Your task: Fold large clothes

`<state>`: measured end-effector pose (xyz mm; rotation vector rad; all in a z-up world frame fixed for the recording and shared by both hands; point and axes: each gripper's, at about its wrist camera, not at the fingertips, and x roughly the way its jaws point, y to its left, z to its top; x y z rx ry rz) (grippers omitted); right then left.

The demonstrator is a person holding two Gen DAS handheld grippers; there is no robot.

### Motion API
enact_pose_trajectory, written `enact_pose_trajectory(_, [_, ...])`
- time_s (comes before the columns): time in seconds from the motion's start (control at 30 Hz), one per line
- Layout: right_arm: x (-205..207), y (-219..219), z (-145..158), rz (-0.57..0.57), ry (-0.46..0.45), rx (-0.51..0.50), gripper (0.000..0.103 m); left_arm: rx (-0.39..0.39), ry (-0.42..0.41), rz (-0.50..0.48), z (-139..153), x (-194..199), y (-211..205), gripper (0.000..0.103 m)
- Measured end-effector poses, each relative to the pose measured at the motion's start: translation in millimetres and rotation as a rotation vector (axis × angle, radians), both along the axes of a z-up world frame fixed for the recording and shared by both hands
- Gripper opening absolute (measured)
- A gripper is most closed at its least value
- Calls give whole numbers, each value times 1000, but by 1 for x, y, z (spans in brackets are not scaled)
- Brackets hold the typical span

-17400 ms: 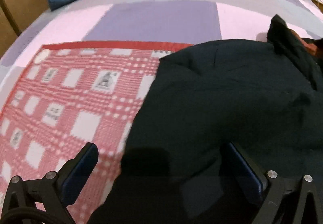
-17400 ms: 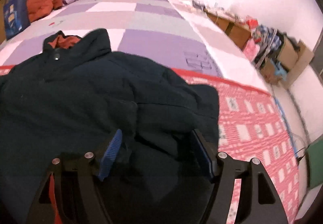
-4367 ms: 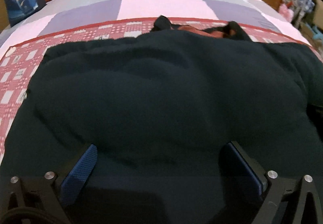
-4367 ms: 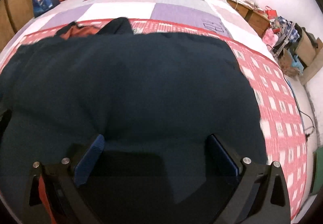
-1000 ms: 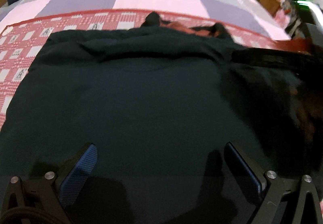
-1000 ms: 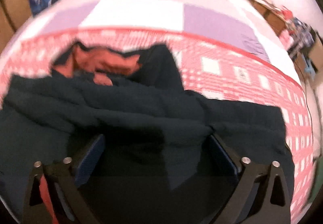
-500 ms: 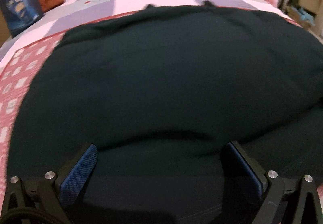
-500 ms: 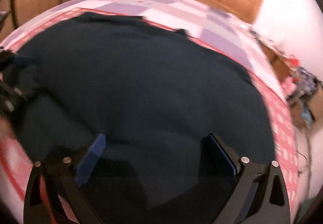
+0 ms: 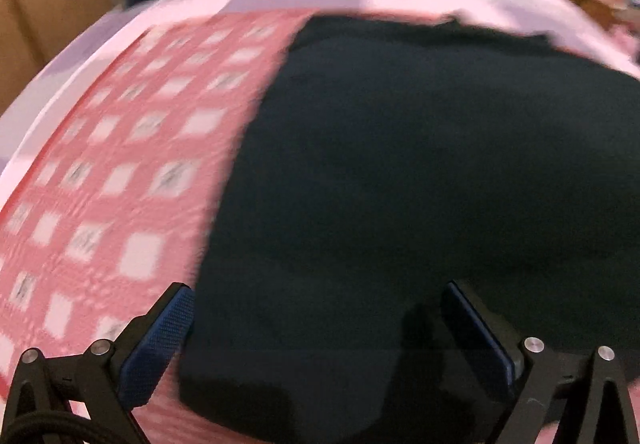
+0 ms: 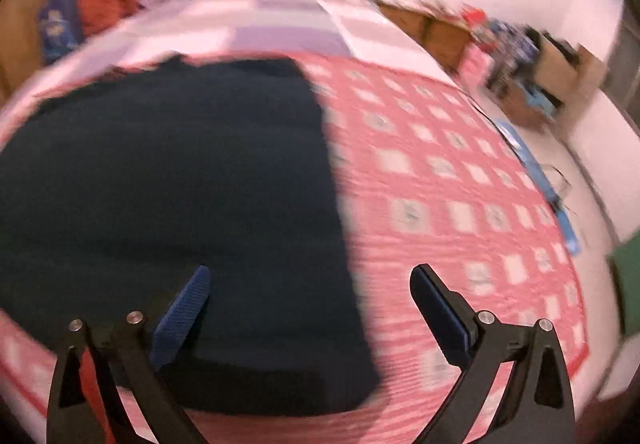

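The dark garment (image 9: 420, 184) lies flat on the red checked cloth (image 9: 120, 184), filling the centre and right of the left view. Both the left gripper (image 9: 316, 324) and right gripper (image 10: 310, 304) hover above it, jaws spread wide, holding nothing.

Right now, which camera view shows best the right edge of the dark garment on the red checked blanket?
The right wrist view: there the dark garment ends in a clear right edge, with the red checked blanket bare beside it. The left wrist view shows the garment's left edge instead; its right side runs out of the frame.
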<state>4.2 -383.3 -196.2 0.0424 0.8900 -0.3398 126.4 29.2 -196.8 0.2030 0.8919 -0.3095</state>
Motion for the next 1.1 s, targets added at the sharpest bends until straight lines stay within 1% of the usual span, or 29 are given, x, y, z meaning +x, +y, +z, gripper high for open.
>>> enact_pose_trajectory(0.03, [1, 18, 2, 41, -10, 0, 101, -16, -18, -54, 6, -13, -17, 101])
enact_pose_trajectory(0.07, [5, 48, 3, 118, -20, 10, 101, -36, -24, -98, 10, -22, -32, 101])
enact_pose_trajectory(0.1, [8, 71, 2, 179, -19, 18, 101, -57, -21, -138, 11, -31, -44, 101])
enact_pose_trajectory(0.13, [10, 87, 0, 226, -13, 22, 101, -78, -5, -195, 10, -40, -66, 101])
enact_pose_trajectory(0.2, [15, 122, -8, 335, 11, -15, 101, -61, 7, -262, 1, -52, -97, 101])
enact_pose_trajectory(0.27, [16, 135, -18, 378, 40, -48, 101, -19, 15, -283, -14, -54, -107, 101])
enact_pose_trajectory(0.3, [16, 128, -26, 369, 71, -76, 101, -31, 31, -281, -23, -51, -103, 103])
enact_pose_trajectory(0.33, [15, 116, -31, 353, 83, -84, 101, -57, 47, -262, -26, -48, -94, 103])
enact_pose_trajectory(0.4, [6, 71, -38, 244, 107, -77, 101, -58, 46, -197, -30, -36, -70, 103])
enact_pose_trajectory(0.43, [-2, 44, -39, 175, 111, -66, 101, -47, 41, -175, -30, -30, -59, 103])
enact_pose_trajectory(0.47, [-12, 17, -40, 102, 114, -56, 102, -19, 39, -128, -32, -22, -40, 103])
enact_pose_trajectory(0.53, [-33, -37, -44, -45, 143, -25, 102, -7, 49, -70, -36, -13, -15, 103])
enact_pose_trajectory(0.57, [-47, -67, -47, -139, 166, 3, 102, 6, 53, -34, -37, -6, 1, 103])
enact_pose_trajectory(0.6, [-56, -83, -48, -187, 171, 29, 102, 7, 63, -10, -37, 0, 15, 103])
enact_pose_trajectory(0.63, [-63, -96, -46, -236, 173, 42, 102, 27, 58, -1, -34, 3, 19, 103])
enact_pose_trajectory(0.67, [-68, -102, -40, -261, 163, 34, 102, 60, 45, 4, -34, 4, 19, 103])
enact_pose_trajectory(0.7, [-68, -100, -33, -266, 155, 3, 102, 87, 26, 10, -28, 4, 17, 102])
enact_pose_trajectory(0.73, [-69, -95, -28, -261, 143, -18, 102, 85, 19, 12, -24, 7, 15, 101])
enact_pose_trajectory(0.8, [-56, -69, -10, -191, 77, -43, 102, 10, 3, -23, -8, 9, -6, 101])
enact_pose_trajectory(0.83, [-44, -54, -4, -145, 47, -45, 102, -9, -1, -42, -5, 11, -12, 101])
enact_pose_trajectory(0.87, [-34, -37, 1, -81, 20, -38, 102, -34, 1, -86, -1, 12, -32, 101])
enact_pose_trajectory(0.9, [-9, -14, 5, 5, 3, -23, 102, -44, 7, -118, 1, 15, -49, 101])
enact_pose_trajectory(0.93, [9, -3, 6, 49, 0, -14, 102, -54, 16, -159, 1, 18, -67, 101])
enact_pose_trajectory(0.97, [38, 19, 6, 133, 3, 15, 102, -64, 27, -206, 1, 20, -91, 101])
enact_pose_trajectory(1.0, [61, 35, 5, 194, 10, 39, 102, -74, 36, -241, -1, 25, -113, 102])
enact_pose_trajectory(1.07, [101, 61, -1, 272, 43, 51, 102, -68, 28, -253, -5, 35, -140, 103])
enact_pose_trajectory(1.1, [118, 63, 0, 286, 51, 39, 102, -65, 27, -250, -7, 40, -146, 103])
